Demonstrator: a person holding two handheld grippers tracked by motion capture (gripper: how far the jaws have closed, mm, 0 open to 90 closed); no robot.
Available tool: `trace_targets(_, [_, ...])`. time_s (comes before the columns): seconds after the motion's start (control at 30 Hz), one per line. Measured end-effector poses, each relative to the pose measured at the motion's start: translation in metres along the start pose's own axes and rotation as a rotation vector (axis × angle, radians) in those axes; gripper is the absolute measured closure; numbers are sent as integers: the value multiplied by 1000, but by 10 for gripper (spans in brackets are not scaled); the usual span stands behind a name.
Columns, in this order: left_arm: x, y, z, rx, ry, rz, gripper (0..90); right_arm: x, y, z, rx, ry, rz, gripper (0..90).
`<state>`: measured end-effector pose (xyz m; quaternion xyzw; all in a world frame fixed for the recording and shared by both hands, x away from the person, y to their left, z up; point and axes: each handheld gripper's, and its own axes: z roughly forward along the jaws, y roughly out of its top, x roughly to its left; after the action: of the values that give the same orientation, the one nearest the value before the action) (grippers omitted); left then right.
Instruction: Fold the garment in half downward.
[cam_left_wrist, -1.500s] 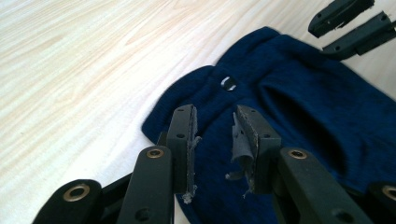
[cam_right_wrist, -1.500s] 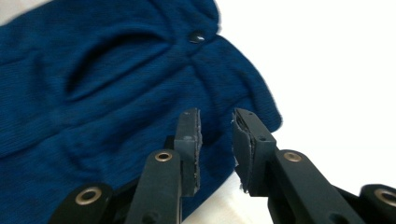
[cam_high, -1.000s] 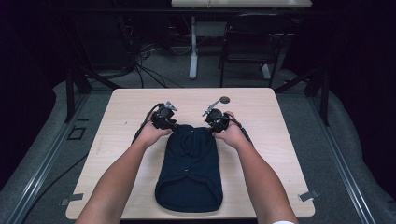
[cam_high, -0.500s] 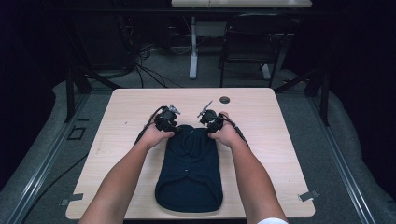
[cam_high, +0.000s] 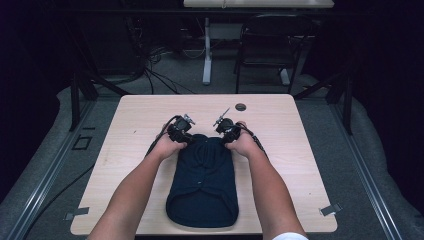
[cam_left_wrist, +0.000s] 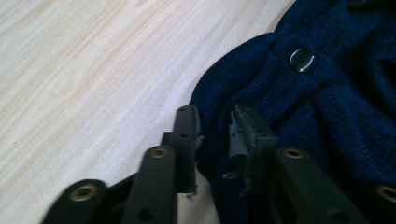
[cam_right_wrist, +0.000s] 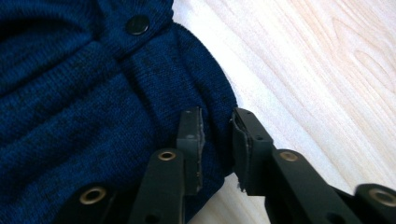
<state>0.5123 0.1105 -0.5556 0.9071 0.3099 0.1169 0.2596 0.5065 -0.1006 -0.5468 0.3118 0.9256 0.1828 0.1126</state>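
A dark navy knit garment (cam_high: 202, 185) with round dark buttons (cam_left_wrist: 301, 60) lies folded on the wooden table (cam_high: 135, 120), its length running toward the front edge. Both grippers sit at its far end. My left gripper (cam_high: 184, 136) is at the far left corner, and its jaws have just been closing; a fold of the knit edge is pinched between them (cam_left_wrist: 214, 122). My right gripper (cam_high: 226, 134) is at the far right corner and has also just been closing, with the rounded hem squeezed between its pads (cam_right_wrist: 217, 122). A button (cam_right_wrist: 137, 24) lies just beyond it.
A small dark round disc (cam_high: 241, 107) sits on the table behind the right hand. Tape tabs mark the near corners (cam_high: 331, 209) (cam_high: 75, 215). Bare wood lies on both sides of the garment. A chair (cam_high: 265, 45), a table leg and cables stand on the floor beyond.
Both grippers have shifted slightly inward and tipped down onto the garment's far corners. The garment lies where it was.
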Motion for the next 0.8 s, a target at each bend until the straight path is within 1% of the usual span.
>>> trace_targets(0.03, [0, 0, 0, 1, 0, 0, 752, 0, 0, -1, 11, -3, -10, 765])
trace_targets(0.1, [-1, 0, -1, 2, 5, 5, 773, 2, -1, 0, -4, -9, -7, 779])
trace_targets(0.13, [-2, 0, -1, 3, 7, 7, 781, 3, -1, -1, 2, -13, -17, 786])
trace_targets(0.23, [-2, -1, -2, 3, 15, 5, 798, 4, -2, -3, -5, -24, -23, 806])
trace_targets(0.3, [-3, -1, -3, 3, 19, 10, 804, 5, -3, -5, -16, -33, -35, 816])
trace_targets(0.33, [-3, -1, -4, -2, 30, 15, 806, 5, -3, -7, -19, -38, -41, 818])
trace_targets(0.37, [-3, -1, -7, -3, 23, 13, 808, 6, -4, -8, -38, -38, -39, 820])
trace_targets(0.4, [-2, -2, -8, -7, 20, 8, 809, 5, -5, -11, -44, -41, -50, 821])
trace_targets(0.43, [-2, -2, -10, -20, 29, 5, 809, 4, -5, -14, -47, -41, -55, 821])
trace_targets(0.5, [-2, -1, -15, -35, 27, 5, 810, 4, -5, -19, -64, -45, -63, 822])
trace_targets(0.53, [-2, 0, -19, -43, 32, 7, 810, 3, -4, -22, -74, -51, -75, 822])
trace_targets(0.57, [-3, 1, -21, -57, 35, 2, 809, 3, -4, -25, -88, -51, -73, 823])
trace_targets(0.67, [-3, 4, -30, -74, 51, 11, 810, 4, -1, -32, -109, -66, -83, 826])
trace_targets(0.7, [-3, 6, -33, -77, 52, 12, 810, 4, 1, -35, -100, -73, -93, 827])
trace_targets(0.73, [-3, 7, -37, -89, 59, 17, 810, 4, 2, -38, -103, -75, -97, 828])
trace_targets(0.77, [-3, 8, -40, -90, 63, 20, 810, 5, 4, -42, -101, -81, -110, 830])
trace_targets(0.8, [-4, 9, -43, -98, 66, 21, 810, 6, 5, -44, -109, -82, -113, 830])
